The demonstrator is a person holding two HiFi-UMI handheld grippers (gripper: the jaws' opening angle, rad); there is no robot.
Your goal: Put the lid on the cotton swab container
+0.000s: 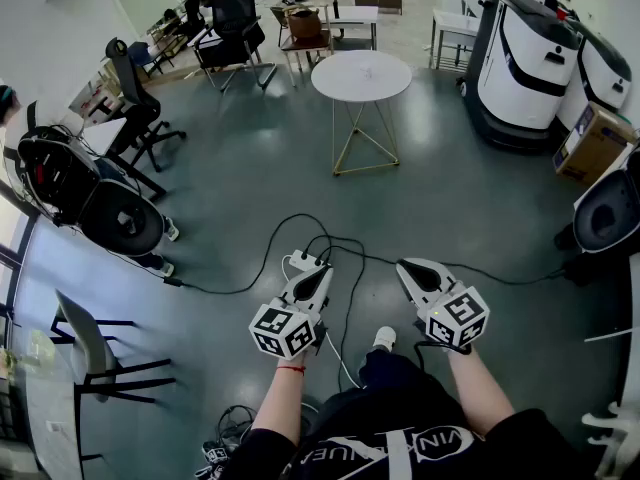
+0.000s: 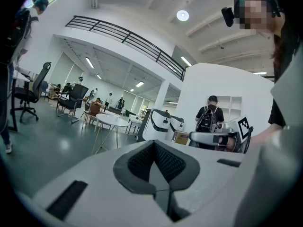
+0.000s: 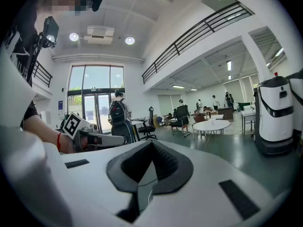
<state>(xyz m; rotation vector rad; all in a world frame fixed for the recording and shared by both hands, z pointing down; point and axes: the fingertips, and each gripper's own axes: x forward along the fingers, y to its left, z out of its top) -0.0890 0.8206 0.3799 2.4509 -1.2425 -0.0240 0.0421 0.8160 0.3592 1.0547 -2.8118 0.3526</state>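
Observation:
No cotton swab container or lid can be made out; a small pale item (image 1: 366, 70) on the round white table (image 1: 340, 78) is too far off to identify. In the head view my left gripper (image 1: 322, 271) and right gripper (image 1: 408, 266) are held side by side at waist height over the grey floor, both pointing forward. Both are shut with nothing between the pads. The left gripper view shows its own closed jaws (image 2: 155, 144) and the right gripper (image 2: 214, 137) beside them. The right gripper view shows closed jaws (image 3: 151, 144) and the left gripper (image 3: 91, 137).
Black cables and a white power strip (image 1: 304, 261) lie on the floor just ahead. Office chairs (image 1: 135, 98) stand at the left, white machines (image 1: 525, 63) at the right, a cardboard box (image 1: 592, 140) beside them. A person with a backpack (image 3: 117, 112) stands nearby.

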